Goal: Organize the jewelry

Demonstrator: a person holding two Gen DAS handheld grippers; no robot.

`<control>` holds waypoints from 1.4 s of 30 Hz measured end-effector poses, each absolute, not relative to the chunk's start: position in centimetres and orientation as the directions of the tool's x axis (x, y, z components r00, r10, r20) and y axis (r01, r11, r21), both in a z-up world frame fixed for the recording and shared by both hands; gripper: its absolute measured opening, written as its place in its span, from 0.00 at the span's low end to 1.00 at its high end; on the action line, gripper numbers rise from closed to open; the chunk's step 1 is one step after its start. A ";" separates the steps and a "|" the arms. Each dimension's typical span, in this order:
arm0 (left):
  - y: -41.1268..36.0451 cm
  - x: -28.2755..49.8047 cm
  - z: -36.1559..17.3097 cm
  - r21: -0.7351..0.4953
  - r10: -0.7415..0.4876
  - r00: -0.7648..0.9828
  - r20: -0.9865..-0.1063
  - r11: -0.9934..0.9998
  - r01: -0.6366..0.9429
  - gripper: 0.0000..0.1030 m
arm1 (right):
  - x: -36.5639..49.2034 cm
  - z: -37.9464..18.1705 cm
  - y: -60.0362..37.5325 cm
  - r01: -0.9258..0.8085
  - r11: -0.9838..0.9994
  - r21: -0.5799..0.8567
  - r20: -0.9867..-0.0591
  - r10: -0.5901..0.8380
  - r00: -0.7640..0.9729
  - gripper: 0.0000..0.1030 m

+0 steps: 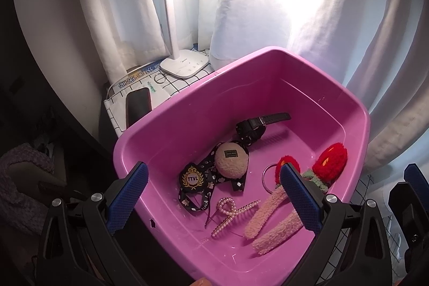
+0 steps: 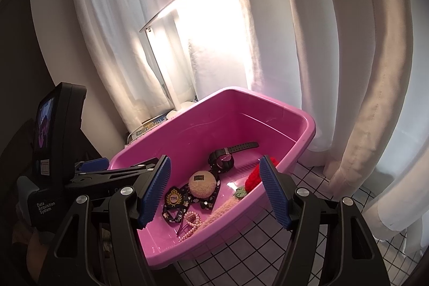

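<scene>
1. Blue pads of my left gripper [image 1: 214, 199] sit nearest the lens, spread wide with nothing between them, hanging over the near rim of the pink tub [image 1: 356, 109].
2. Right gripper [image 2: 214, 195] is likewise spread and empty, just beside the tub's right side.
3. Jewelry is all lying in the tub: pearl hair clip [image 1: 232, 212], black watch [image 1: 254, 126], TTVL ribbon bow [image 1: 199, 180], fuzzy pink clips [image 1: 270, 221], red knitted piece [image 1: 332, 161].
4. Both a finished gather and a pile awaiting sorting would look like this.
5. If I do grab the pearl clip, I'd come straight down, pinch its middle, and avoid snagging the ribbon.
</scene>
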State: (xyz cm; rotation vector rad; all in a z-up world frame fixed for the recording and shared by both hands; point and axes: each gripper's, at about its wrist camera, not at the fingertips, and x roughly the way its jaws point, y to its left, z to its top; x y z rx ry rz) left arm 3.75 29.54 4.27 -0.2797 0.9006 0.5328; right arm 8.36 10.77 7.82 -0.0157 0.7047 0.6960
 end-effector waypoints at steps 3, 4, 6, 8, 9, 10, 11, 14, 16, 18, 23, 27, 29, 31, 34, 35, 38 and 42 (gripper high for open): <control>29.5 3.8 4.3 -0.009 0.321 0.504 -0.802 0.837 -0.548 0.94 | 8.4 7.8 10.8 -0.593 0.776 0.214 -0.600 0.584 0.547 0.64; 29.5 3.8 4.3 -0.009 0.322 0.503 -0.802 0.836 -0.549 0.94 | 8.4 7.8 10.8 -0.593 0.777 0.212 -0.600 0.583 0.548 0.64; 29.5 3.8 4.3 -0.011 0.320 0.504 -0.802 0.836 -0.549 0.94 | 8.3 7.8 10.7 -0.594 0.776 0.213 -0.600 0.584 0.547 0.64; 29.5 3.8 4.3 -0.009 0.321 0.503 -0.802 0.836 -0.548 0.94 | 8.4 7.8 10.7 -0.595 0.775 0.213 -0.600 0.585 0.546 0.64; 29.5 3.8 4.3 -0.010 0.320 0.503 -0.803 0.836 -0.548 0.94 | 8.4 7.8 10.7 -0.594 0.776 0.212 -0.600 0.583 0.547 0.64; 29.5 3.8 4.3 -0.012 0.319 0.504 -0.803 0.836 -0.548 0.94 | 8.3 7.8 10.7 -0.593 0.777 0.212 -0.600 0.583 0.548 0.64; 29.5 3.8 4.3 -0.012 0.319 0.504 -0.803 0.836 -0.548 0.94 | 8.3 7.8 10.7 -0.594 0.776 0.212 -0.599 0.583 0.549 0.64; 29.5 3.8 4.4 -0.013 0.318 0.505 -0.803 0.837 -0.548 0.94 | 8.3 7.8 10.7 -0.593 0.776 0.213 -0.600 0.583 0.548 0.64; 29.4 3.8 4.4 -0.014 0.317 0.505 -0.803 0.837 -0.548 0.94 | 8.4 7.8 10.7 -0.593 0.777 0.212 -0.600 0.583 0.548 0.64; 29.4 3.9 4.4 -0.014 0.316 0.505 -0.803 0.837 -0.546 0.94 | 8.4 7.9 10.7 -0.593 0.776 0.212 -0.600 0.583 0.548 0.64; 29.3 3.9 4.4 -0.015 0.316 0.505 -0.803 0.836 -0.548 0.94 | 8.3 7.8 10.7 -0.594 0.776 0.213 -0.600 0.584 0.547 0.64; 29.3 3.9 4.4 -0.016 0.318 0.505 -0.802 0.835 -0.550 0.94 | 8.4 7.8 10.7 -0.594 0.776 0.211 -0.601 0.582 0.547 0.64; 29.3 3.9 4.4 -0.017 0.316 0.504 -0.804 0.835 -0.550 0.94 | 8.3 7.8 10.7 -0.594 0.776 0.213 -0.601 0.583 0.547 0.64; 29.3 3.9 4.4 -0.017 0.316 0.503 -0.805 0.835 -0.550 0.94 | 8.4 7.8 10.7 -0.594 0.776 0.212 -0.602 0.583 0.546 0.64; 29.4 3.9 4.4 -0.022 0.309 0.502 -0.808 0.835 -0.551 0.94 | 8.4 7.8 10.7 -0.593 0.777 0.211 -0.603 0.581 0.547 0.64; 29.4 3.9 4.4 -0.023 0.309 0.502 -0.808 0.834 -0.551 0.94 | 8.4 7.7 10.6 -0.593 0.778 0.210 -0.604 0.580 0.546 0.64; 29.5 3.9 4.3 -0.028 0.305 0.504 -0.808 0.835 -0.549 0.94 | 8.4 7.7 10.6 -0.594 0.777 0.209 -0.606 0.580 0.545 0.64; 29.6 3.9 4.3 -0.028 0.303 0.505 -0.808 0.837 -0.546 0.94 | 8.4 7.7 10.7 -0.596 0.776 0.207 -0.607 0.580 0.544 0.64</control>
